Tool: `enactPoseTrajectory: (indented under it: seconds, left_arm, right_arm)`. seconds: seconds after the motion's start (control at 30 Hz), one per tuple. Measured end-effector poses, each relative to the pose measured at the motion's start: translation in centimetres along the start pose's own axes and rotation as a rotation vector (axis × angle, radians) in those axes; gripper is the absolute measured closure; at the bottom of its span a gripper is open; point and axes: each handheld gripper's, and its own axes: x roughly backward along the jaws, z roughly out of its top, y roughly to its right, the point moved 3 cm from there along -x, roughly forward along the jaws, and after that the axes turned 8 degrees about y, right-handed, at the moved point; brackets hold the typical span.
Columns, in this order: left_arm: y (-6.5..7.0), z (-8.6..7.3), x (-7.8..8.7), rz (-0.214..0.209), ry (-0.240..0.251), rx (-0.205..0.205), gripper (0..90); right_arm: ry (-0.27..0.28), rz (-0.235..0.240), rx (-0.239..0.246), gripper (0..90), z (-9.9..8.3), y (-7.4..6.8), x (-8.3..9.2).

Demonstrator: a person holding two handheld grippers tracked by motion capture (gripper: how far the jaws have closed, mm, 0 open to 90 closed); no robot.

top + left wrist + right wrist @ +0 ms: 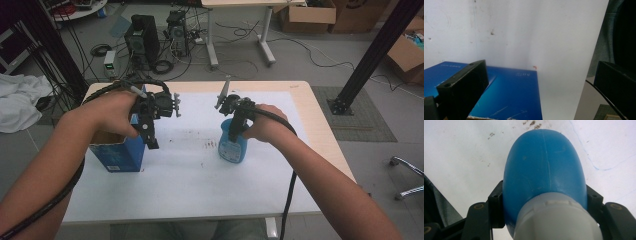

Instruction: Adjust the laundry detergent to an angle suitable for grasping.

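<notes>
Clamping the bottle [544,170] near its top, my right gripper [545,200] has one black jaw pressed on each flank of the blue body, just below the white cap [556,220]. From above, that gripper [235,131] comes down on the bottle [233,145] from the top, and my right hand [267,125] sits just behind it, its cable trailing back along my forearm toward the near edge. The bottle stands upright on the white sheet [200,170] covering the table [320,140], its base on or very close to the sheet; I cannot tell which.

Taking the bottle as my landmark: my left gripper [150,134] hangs well to its left, apart from it, with the jaws pointing down. Its jaws stand wide apart with nothing between them, one dark finger [464,87] low on the left of its own view and the other at the far right, bare sheet [524,32] showing through the gap. The blue box [120,150] stands still farther left of the bottle, just under and beside that gripper; the left finger hangs over the box's blue face [511,95], though I cannot tell whether it touches. My left hand [112,112] is above the box's open top.

Between the bottle and the box, a few dark smudges [207,145] mark the sheet, nearer the bottle.
</notes>
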Motion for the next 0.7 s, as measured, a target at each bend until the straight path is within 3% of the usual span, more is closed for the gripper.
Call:
enactPoseTrajectory:
  seconds: [0.57, 0.7]
  left_arm:
    - [-0.01, -0.09, -0.04, -0.001, 0.003, -0.001, 0.1]
    - [-0.04, -0.26, 0.03, 0.001, 0.004, 0.005, 0.1]
  right_arm:
    - [-0.001, 0.020, -0.007, 37.1, 0.02, 0.16, -0.03]
    - [0.012, 0.026, -0.017, 32.7, 0.06, 0.37, 0.16]
